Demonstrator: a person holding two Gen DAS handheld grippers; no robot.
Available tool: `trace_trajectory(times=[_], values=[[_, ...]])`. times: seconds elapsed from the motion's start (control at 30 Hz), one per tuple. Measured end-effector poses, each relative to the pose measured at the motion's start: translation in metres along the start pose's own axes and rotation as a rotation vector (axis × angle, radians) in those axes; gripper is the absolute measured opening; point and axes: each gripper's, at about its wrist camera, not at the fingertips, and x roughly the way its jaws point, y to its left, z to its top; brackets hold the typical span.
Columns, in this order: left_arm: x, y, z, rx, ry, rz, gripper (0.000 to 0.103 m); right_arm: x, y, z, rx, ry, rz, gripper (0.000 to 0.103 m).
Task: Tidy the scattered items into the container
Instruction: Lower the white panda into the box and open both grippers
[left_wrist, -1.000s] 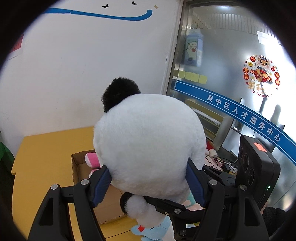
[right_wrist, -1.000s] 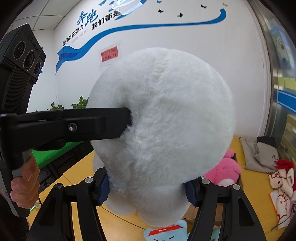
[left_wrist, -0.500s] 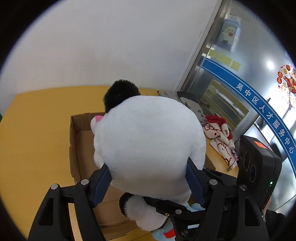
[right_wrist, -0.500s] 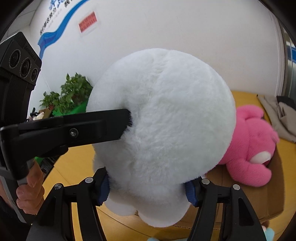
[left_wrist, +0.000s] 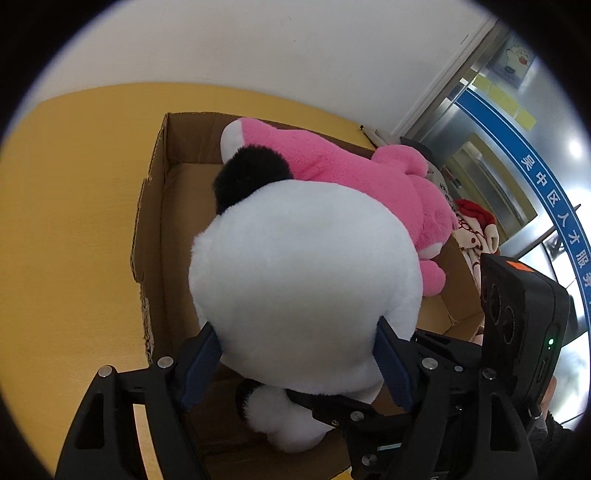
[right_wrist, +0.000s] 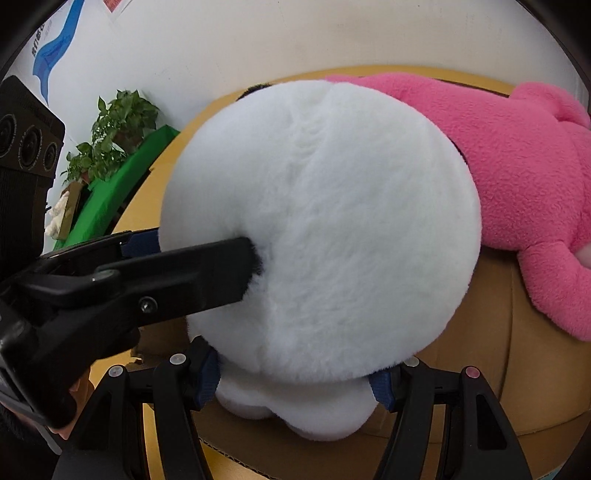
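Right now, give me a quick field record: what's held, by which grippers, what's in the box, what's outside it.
held: white panda plush
left gripper: pads pressed on the plush, jaws just eased wider
right gripper: shut on the plush's underside
position: plush over the cardboard box, not released
in box: pink plush bear
outside box: red-and-white cloth on the yellow table

Both tongs clamp the white plush panda (right_wrist: 332, 221) over the cardboard box (right_wrist: 480, 398), beside a pink bear (right_wrist: 517, 177).
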Motion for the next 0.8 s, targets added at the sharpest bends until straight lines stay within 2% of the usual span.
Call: trace_trajectory(times=[0.3,0.53,0.6,0.67,0.8], values=[[0.002,0.012,-0.005,-0.039,0.01,-0.016,0.078,0.006,-0.002,0.004,-0.004,0.039,0.007,0.072],[-0.012,0.022,-0.003,-0.072,-0.01,0.029,0.078,0.012,0.011,0.012,0.033,0.064,0.135,0.071],[-0.014,0.028,-0.004,-0.082,-0.005,0.055,0.078,0.019,0.02,0.014,0.022,0.076,0.127,0.071],[-0.012,0.035,-0.005,-0.105,0.003,0.049,0.078,0.028,0.027,0.016,0.007,0.089,0.104,0.075],[-0.01,0.027,-0.006,-0.062,-0.003,0.097,0.078,0.031,0.025,0.015,0.025,0.099,0.102,0.083]])
